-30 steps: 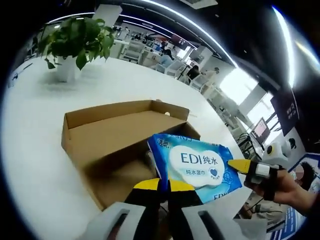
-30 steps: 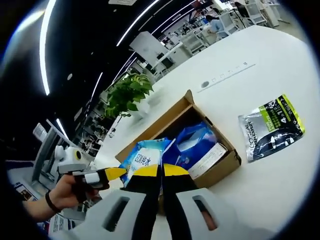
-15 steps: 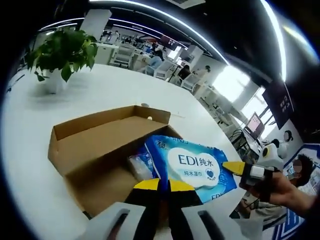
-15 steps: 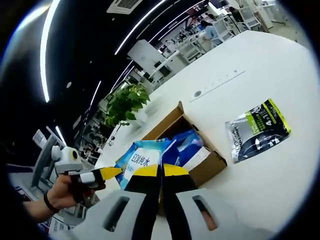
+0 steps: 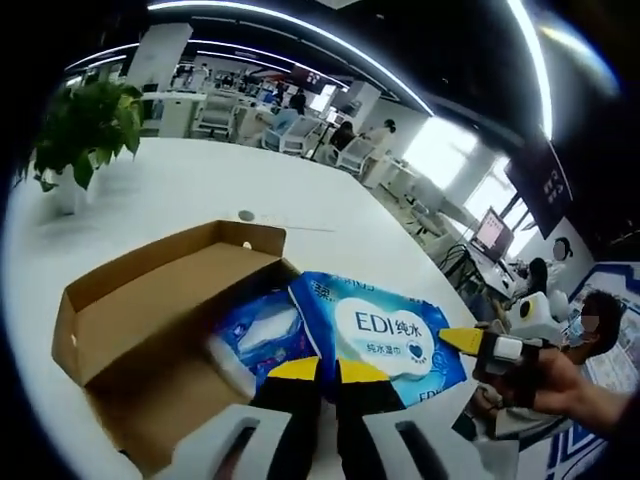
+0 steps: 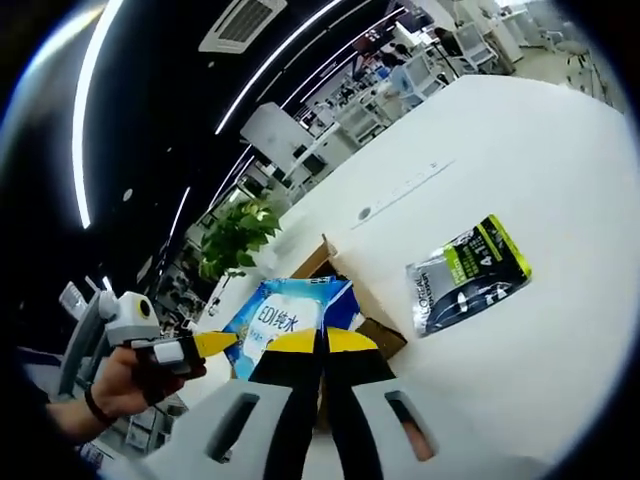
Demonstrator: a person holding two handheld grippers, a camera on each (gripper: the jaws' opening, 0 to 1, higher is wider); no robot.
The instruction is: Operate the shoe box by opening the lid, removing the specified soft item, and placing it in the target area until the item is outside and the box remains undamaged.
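Pinching a glossy blue wet-wipes pack (image 5: 385, 335), both the left gripper (image 5: 318, 372) and right gripper (image 6: 320, 343) clench it above the corrugated cardboard box (image 5: 150, 310).

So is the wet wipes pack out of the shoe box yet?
Out: the wet wipes pack is held up, clear of the open shoe box.

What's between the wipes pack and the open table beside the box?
Nothing visible. The wipes pack is held above the box by both grippers, left and right. The white table by the black-and-green pouch is bare.
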